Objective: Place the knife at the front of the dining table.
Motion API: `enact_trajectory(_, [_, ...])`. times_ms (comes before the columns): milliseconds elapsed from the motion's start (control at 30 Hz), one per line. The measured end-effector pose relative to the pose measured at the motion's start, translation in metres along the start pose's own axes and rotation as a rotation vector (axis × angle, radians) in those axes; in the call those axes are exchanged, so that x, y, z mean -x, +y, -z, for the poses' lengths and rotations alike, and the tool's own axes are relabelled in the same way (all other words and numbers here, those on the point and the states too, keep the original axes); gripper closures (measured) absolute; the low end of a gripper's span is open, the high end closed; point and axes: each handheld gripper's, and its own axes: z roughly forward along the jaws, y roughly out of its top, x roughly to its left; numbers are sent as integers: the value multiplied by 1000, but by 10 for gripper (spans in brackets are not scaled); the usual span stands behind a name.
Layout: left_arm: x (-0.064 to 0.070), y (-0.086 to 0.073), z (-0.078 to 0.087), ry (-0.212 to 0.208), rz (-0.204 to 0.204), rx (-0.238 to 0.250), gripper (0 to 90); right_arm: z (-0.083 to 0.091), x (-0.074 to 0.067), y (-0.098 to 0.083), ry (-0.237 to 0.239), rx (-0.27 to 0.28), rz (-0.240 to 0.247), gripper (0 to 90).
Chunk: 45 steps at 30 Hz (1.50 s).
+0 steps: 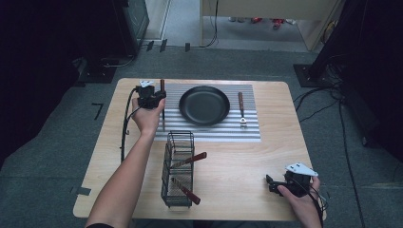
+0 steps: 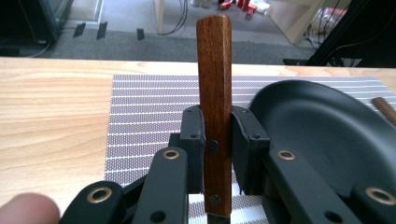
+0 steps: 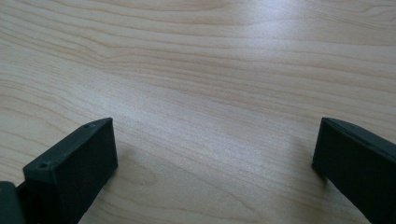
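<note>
At the far left of the table [image 1: 228, 190], at about 10 o'clock from the table centre: the left gripper [image 1: 159, 100], held by the left hand [image 1: 146, 116], jaws clamped tight on a wooden-handled utensil [image 2: 215, 107]. In the left gripper view, brown handle upright between the two black pads, two rivets visible, handle end pointing to 12 o'clock. In the high view, thin dark metal part of this utensil running toward 6 o'clock, over the left edge of the striped placemat [image 1: 247, 130]; whether touching the mat or just above, cannot tell.

At 3 o'clock from this gripper: black frying pan [image 1: 204, 105], lying on the placemat, close beside but apart. Further at 3 o'clock from the pan: a second wooden-handled utensil [image 1: 241, 109], flat on the mat, handle to 12 o'clock.

At 6 o'clock from the pan: wire basket [image 1: 178, 168] with two more wooden-handled utensils [image 1: 189, 160] inside, leaning.

At about 4 o'clock from the table centre, near the front right corner: the right gripper [image 1: 270, 183] in the right hand [image 1: 304, 199], jaws wide apart, nothing between, only bare wood below.
</note>
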Motion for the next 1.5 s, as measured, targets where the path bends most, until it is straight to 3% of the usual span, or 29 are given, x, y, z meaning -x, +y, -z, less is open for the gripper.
enact_trajectory(300, [-10, 4, -36, 54, 32, -69, 768, 0, 0, 0, 0, 0, 0, 0])
enact_trajectory(433, [-12, 0, -54, 59, 46, -115, 766, 0, 0, 0, 0, 0, 0, 0])
enact_trajectory(800, [-10, -14, -77, 89, 46, -174, 764, 0, 0, 0, 1, 0, 0, 0])
enact_trajectory(1067, [-18, -16, -83, 73, 94, -187, 755, -1, 0, 1, 0, -1, 1, 0])
enact_trajectory(1133, [-17, -16, -84, 73, 89, -187, 749, -1, 0, 1, -1, -1, 1, 0])
enact_trajectory(1367, [-22, -15, -83, 13, 142, -192, 656, -1, 0, 1, 1, -1, 3, 0])
enact_trajectory(1500, [-24, -14, -79, 11, 120, -220, 617, -1, 0, 1, 1, -1, 3, 0])
